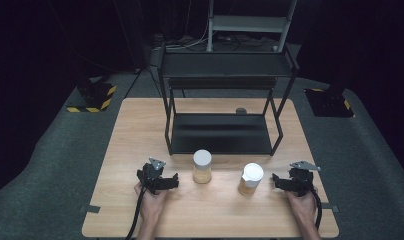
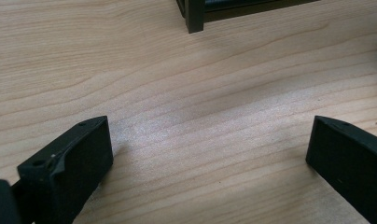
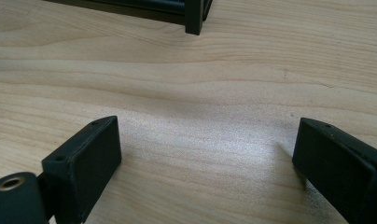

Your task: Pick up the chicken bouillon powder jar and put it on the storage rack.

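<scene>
Amber-filled jars with white lids stand in the lower middle of the high view: the left jar (image 1: 202, 166) upright just in front of the black metal rack (image 1: 221, 134), the right jar (image 1: 250, 178) a little lower and to its right, the two apart from each other. Just left of the left jar rests the left gripper (image 1: 162, 181), held in a hand (image 1: 151, 200) coming up from the bottom edge; its jaws stand wide apart over bare wood. Just right of the right jar sits the right gripper (image 1: 285, 183), jaws likewise spread, nothing between them. All of it rests on the pale wooden table (image 1: 130, 150), with grey floor around.
</scene>
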A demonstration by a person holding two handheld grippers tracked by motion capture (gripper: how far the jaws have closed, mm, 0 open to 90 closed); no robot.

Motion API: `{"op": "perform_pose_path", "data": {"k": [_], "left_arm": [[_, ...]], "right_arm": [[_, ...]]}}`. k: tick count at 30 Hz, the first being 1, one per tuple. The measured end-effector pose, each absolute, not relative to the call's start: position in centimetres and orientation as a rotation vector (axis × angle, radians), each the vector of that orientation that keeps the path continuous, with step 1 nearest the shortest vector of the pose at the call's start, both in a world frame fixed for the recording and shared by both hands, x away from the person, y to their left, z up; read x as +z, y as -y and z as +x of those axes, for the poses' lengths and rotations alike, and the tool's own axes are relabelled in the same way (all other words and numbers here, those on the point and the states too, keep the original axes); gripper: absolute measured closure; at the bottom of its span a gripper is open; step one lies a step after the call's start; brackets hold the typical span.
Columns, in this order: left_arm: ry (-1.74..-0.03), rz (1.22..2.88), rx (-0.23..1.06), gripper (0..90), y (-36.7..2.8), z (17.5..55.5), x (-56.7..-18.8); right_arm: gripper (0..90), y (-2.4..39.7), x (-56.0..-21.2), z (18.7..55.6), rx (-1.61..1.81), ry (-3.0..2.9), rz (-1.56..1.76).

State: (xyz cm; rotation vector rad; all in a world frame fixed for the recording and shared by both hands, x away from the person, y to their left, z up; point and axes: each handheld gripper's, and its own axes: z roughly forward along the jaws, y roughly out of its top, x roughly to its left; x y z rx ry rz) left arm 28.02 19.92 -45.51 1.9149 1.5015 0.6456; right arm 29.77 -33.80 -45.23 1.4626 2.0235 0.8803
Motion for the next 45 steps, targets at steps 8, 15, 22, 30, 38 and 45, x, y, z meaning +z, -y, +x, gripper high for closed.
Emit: {"op": "perform_pose_path", "data": {"k": [8,15,22,30,38,45], "left_arm": [[-1.495,1.916,0.639,1.1,-20.1,28.0,-45.5],[-1.462,1.937,0.612,0.3,-20.7,28.1,-45.4],[-1.34,1.909,0.541,0.9,-22.1,27.2,-44.9],[-1.164,1.956,0.473,0.9,-21.6,26.6,-44.3],[-1.086,1.988,0.462,2.3,-19.4,27.1,-43.7],[-1.046,2.003,0.46,3.8,-18.2,27.8,-43.2]], "right_arm": [[7.0,33.8,-45.2,29.8,0.878,-2.024,1.462],[6.9,33.8,-45.2,29.8,0.878,-2.024,1.462],[6.9,33.8,-45.2,29.8,0.878,-2.024,1.462],[7.0,33.7,-45.2,29.7,0.878,-2.022,1.463],[7.0,33.7,-45.2,29.7,0.878,-2.021,1.464],[7.1,33.7,-45.2,29.7,0.878,-2.021,1.464]]}}
